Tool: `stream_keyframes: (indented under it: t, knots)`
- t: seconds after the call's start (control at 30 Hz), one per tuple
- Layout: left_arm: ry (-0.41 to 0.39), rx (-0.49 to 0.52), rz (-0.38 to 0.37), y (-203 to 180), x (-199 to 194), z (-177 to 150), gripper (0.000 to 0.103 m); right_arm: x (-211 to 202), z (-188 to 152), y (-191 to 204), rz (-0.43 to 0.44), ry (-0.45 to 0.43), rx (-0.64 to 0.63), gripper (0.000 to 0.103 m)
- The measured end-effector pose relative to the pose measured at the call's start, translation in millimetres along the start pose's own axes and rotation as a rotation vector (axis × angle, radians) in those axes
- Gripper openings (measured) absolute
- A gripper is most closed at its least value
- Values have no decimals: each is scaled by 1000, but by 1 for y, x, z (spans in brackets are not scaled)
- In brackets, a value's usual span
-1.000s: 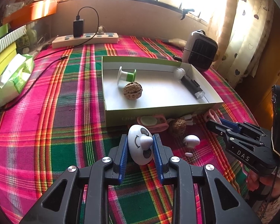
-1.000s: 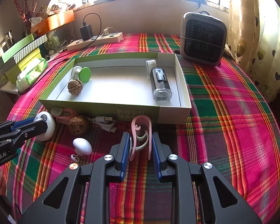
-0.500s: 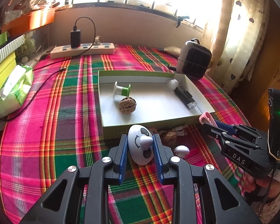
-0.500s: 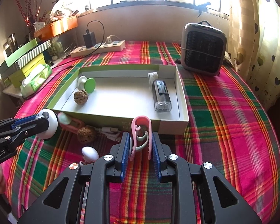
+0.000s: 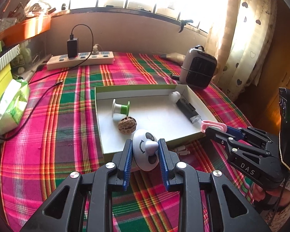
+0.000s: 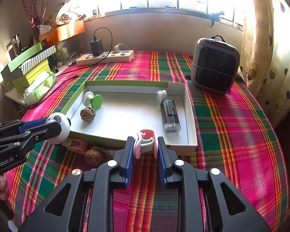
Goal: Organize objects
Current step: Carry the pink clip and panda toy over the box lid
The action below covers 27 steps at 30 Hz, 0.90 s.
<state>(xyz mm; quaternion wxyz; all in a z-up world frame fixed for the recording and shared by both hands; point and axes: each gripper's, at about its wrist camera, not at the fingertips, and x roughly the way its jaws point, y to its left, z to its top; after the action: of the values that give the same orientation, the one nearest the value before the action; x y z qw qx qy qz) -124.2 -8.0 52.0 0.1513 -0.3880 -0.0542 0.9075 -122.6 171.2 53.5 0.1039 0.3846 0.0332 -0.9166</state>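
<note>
Fingers of left gripper (image 5: 145, 150) are clamping panda toy (image 5: 146, 152), right gripper (image 6: 145, 147) fingers are clamping pink clip (image 6: 145, 142), both hovering at box (image 6: 191, 116) front edge; next move: carrying over rim, releasing inside.

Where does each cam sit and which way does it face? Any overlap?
Left wrist: on the left tongs, angled down toward the window; they clamp a white panda toy; right tongs enter from the right.
Right wrist: on the right tongs, same heading; they clamp a pink clip; left tongs enter from the left.
Shared: open box, walnut, heater, power strip.
</note>
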Motion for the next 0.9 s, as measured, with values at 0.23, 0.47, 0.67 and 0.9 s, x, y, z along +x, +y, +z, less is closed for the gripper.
stream_keyframes:
  t: [0.23,0.47,0.67,0.9]
  knots:
    - [5,8,-8,-3,11,10,24,9,11,-3,12,3,1,24]
    - [20,10,-18,-5,27,19,24,21,29,-5,25,-6,-15,24]
    - [33,19,-28,-7,41,26,24,39,43,-7,52,4,-21,24]
    - [55,23,-36,-8,59,32,24,63,56,-9,59,25,-34,25]
